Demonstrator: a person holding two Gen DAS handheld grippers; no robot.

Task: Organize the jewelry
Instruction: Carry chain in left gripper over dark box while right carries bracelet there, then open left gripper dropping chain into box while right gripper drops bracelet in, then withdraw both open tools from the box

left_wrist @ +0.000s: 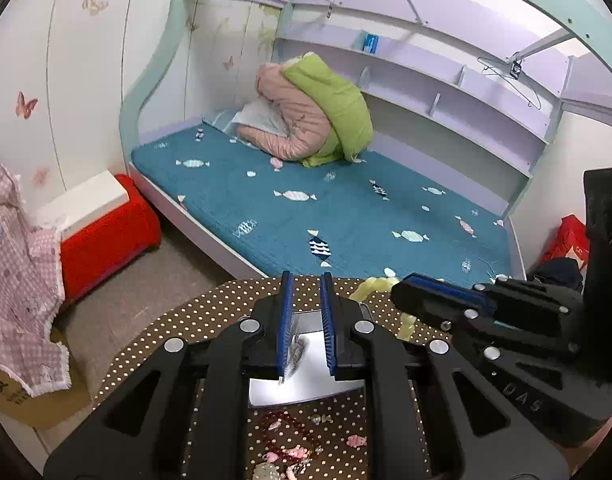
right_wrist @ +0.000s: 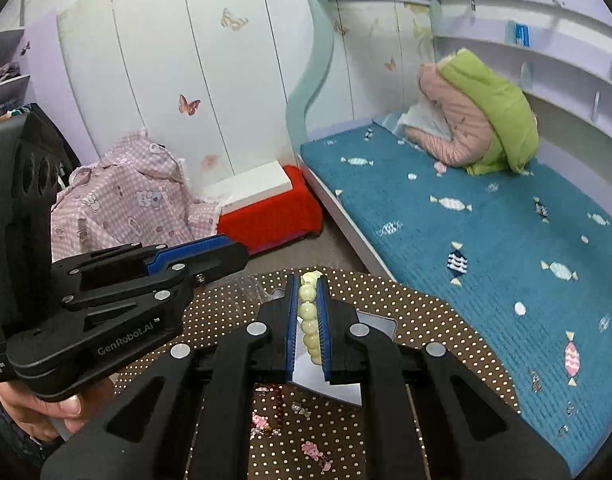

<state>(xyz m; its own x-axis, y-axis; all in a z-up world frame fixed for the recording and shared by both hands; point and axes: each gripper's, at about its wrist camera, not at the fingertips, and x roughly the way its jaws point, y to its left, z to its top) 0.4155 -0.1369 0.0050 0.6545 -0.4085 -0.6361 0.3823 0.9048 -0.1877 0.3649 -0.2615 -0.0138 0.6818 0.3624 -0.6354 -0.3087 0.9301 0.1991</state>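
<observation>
My right gripper [right_wrist: 309, 280] is shut on a pale yellow-green bead bracelet [right_wrist: 309, 312], held above a white box [right_wrist: 380, 326] on the brown dotted table [right_wrist: 426, 308]. The bracelet also shows in the left wrist view [left_wrist: 376, 285], hanging from the right gripper [left_wrist: 402, 286]. My left gripper [left_wrist: 306, 280] stands over the same white box [left_wrist: 306, 376]; its jaws are narrowly apart with a thin clear bag-like thing [left_wrist: 293, 344] against the left pad. A dark red bead bracelet [left_wrist: 283, 436] and small pink charms [left_wrist: 356, 440] lie on the table below.
A bed with a teal candy-print cover [left_wrist: 346, 208] lies beyond the table, with pink and green jackets [left_wrist: 318, 116] piled on it. A red-and-white box [left_wrist: 105, 224] and a pink checked cloth [left_wrist: 17, 272] are at the left. A red bag [left_wrist: 570, 240] is at the right.
</observation>
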